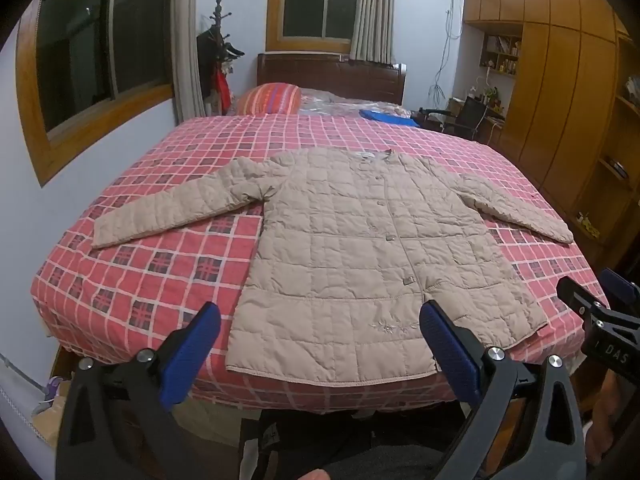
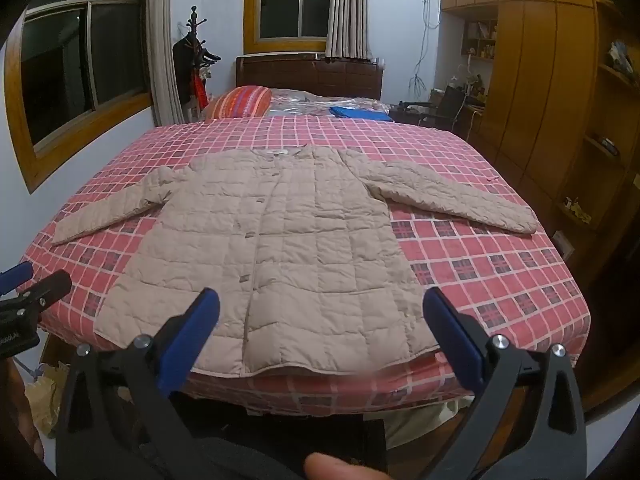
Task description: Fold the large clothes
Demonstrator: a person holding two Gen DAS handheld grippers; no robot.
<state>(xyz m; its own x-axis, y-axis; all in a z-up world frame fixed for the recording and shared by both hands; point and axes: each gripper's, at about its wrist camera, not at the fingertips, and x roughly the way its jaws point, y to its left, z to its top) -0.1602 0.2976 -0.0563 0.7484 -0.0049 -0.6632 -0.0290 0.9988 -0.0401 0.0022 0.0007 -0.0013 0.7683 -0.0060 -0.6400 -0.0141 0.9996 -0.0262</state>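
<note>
The left gripper [image 1: 320,344] hangs wide open and empty over the bed's near edge. The beige quilted jacket [image 1: 360,240] lies flat beyond, collar toward the headboard, sleeves spread. The right gripper [image 2: 322,336] is equally open, empty, equally near.

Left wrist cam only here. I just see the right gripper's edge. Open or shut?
Observer: Open wide; the right gripper holds nothing.
Operator: Touching the jacket?
Observer: Seemingly not. It hovers off the foot of the bed, the jacket hem framed between its fingers.
Operator: Bed corner on that side?
Observer: Only checked cover there; the sleeve on that side lies flat, short of the edge.
</note>
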